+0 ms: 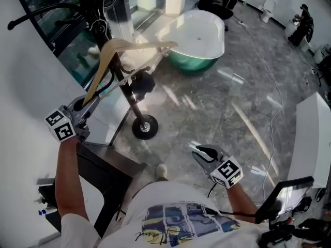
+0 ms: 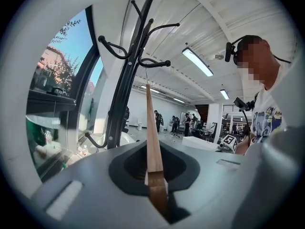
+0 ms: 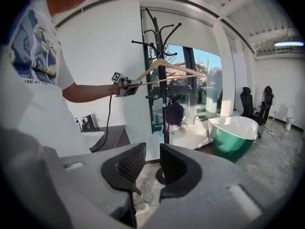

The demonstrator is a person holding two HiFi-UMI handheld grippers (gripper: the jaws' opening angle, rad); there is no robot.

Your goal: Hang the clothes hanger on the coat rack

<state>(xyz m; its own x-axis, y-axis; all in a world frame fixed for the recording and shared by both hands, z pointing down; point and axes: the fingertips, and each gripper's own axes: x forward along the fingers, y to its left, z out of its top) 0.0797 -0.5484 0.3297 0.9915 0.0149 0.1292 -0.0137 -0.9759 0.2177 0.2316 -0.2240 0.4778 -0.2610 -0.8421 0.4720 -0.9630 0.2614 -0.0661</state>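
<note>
Left claw point(image 1: 88, 103) is clamping one end of the wooden clothes hanger point(image 1: 101, 68), holding it up beside the upper arms of the coat rack point(image 2: 123, 87), while the right claw point(image 3: 151, 168) is hanging open and empty above the floor point(image 1: 217, 102).

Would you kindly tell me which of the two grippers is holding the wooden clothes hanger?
The left gripper: its jaws clamp one end of the light wooden clothes hanger, while the right gripper is open and empty.
</note>
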